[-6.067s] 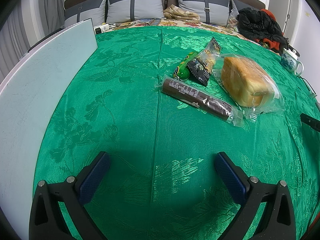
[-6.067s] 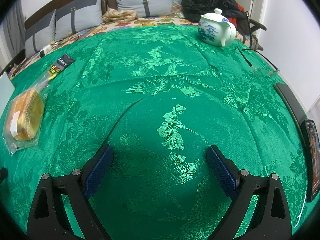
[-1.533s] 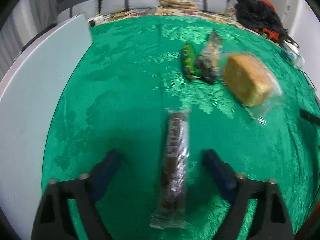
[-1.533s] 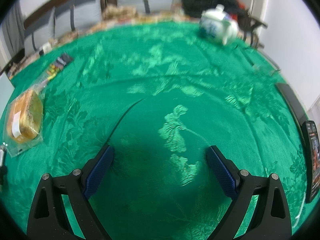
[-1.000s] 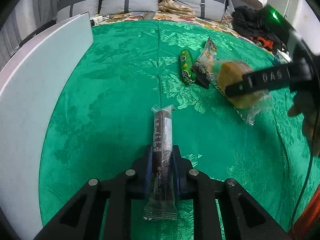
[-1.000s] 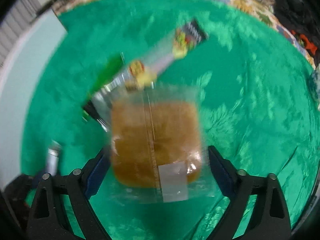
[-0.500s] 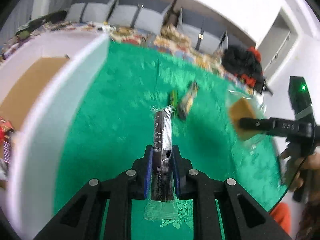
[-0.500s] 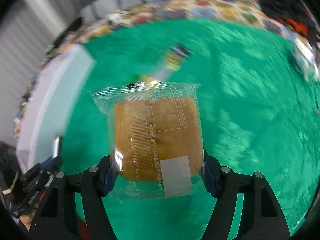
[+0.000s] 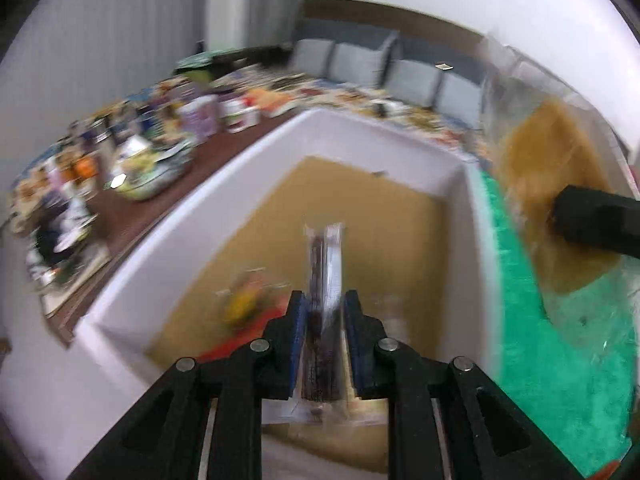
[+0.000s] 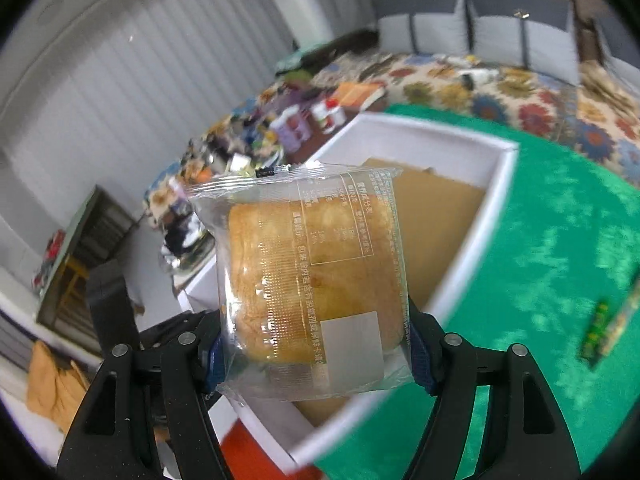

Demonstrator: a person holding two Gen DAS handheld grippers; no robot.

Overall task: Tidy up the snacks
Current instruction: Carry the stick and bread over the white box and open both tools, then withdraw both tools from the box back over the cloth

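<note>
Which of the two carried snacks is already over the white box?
The dark bar in the left gripper, its jaws opening above the box floor. The bread in the right gripper hangs beside the rim.

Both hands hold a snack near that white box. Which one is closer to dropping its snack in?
Left, probably. The left hand-held gripper hangs over the white box, jaws opening around the dark snack bar. The right hand-held gripper grips the bagged bread nearer the box's edge.

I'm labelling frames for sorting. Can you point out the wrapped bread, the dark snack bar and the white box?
wrapped bread [image 10: 316,280], right wrist view, middle of the loaf inside its clear bag
dark snack bar [image 9: 325,280], left wrist view, upper wrapper above the jaws
white box [image 9: 360,136], left wrist view, far inner wall
</note>
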